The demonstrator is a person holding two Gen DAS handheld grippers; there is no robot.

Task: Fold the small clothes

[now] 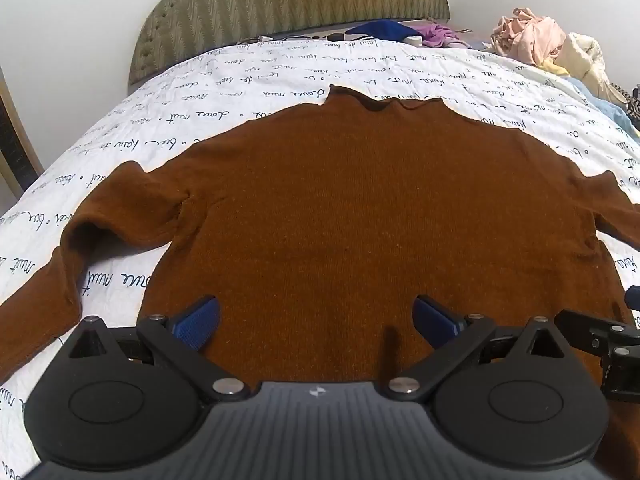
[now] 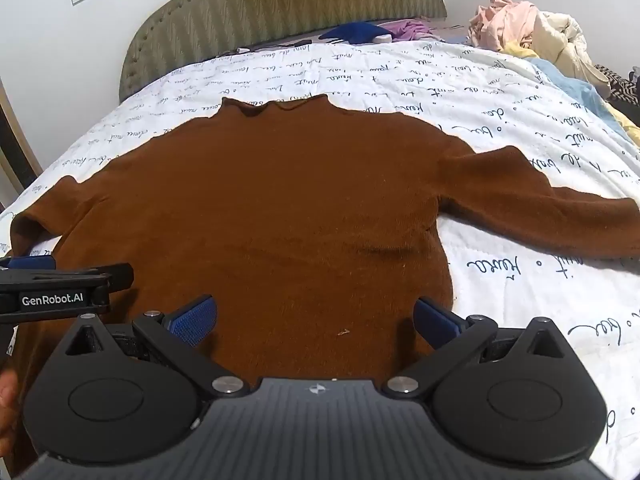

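Both your grippers — left gripper, right gripper — gaped wide, gripping nothing, over the brown sweater spread flat mid-bed.

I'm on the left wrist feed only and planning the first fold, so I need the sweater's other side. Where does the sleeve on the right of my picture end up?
Observer: In the right wrist view that sleeve lies stretched out flat across the bedspread, running off the picture's right edge.
Operator: Is the right gripper holding anything?
Observer: No. The right gripper is open, both blue pads clear above the brown sweater, nothing between them.
Operator: Anything lying on the fabric near it?
Observer: A small light speck sits on the sweater between the pads; I cannot tell what it is.
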